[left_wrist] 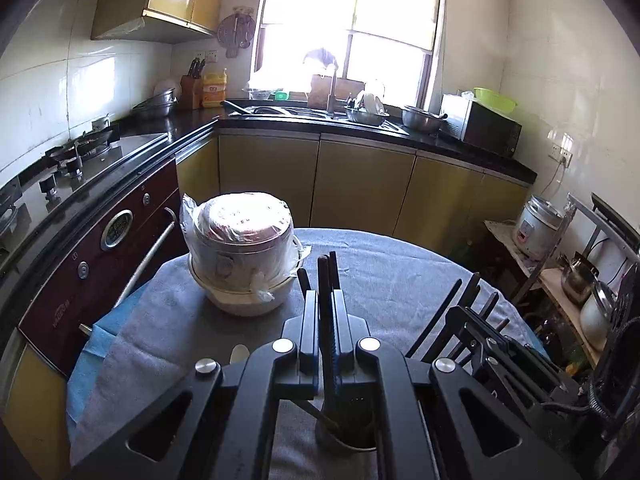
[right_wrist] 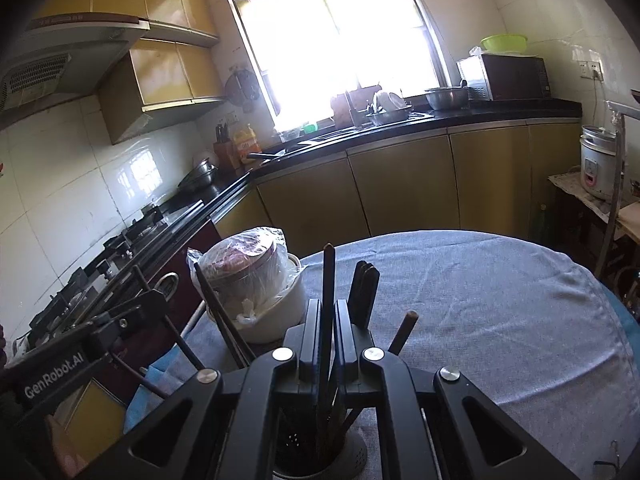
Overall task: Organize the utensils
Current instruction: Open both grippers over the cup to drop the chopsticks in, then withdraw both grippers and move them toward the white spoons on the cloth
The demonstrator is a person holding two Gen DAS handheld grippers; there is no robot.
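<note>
A small kitchen, a round table under a grey cloth [right_wrist: 480,300], both grippers low over a metal utensil holder [right_wrist: 320,462].

Nearest, the holder stands on the cloth, dark chopsticks [right_wrist: 362,294] rising from it, ends up. The right gripper [right_wrist: 328,308] is clamped on one chopstick [right_wrist: 329,276], its long axis near upright, tip away from the holder. The left gripper [left_wrist: 326,300] pinches a few sticks [left_wrist: 327,270] the same way. Beyond sits a plastic-wrapped pot [left_wrist: 240,256], then the counter.
</note>
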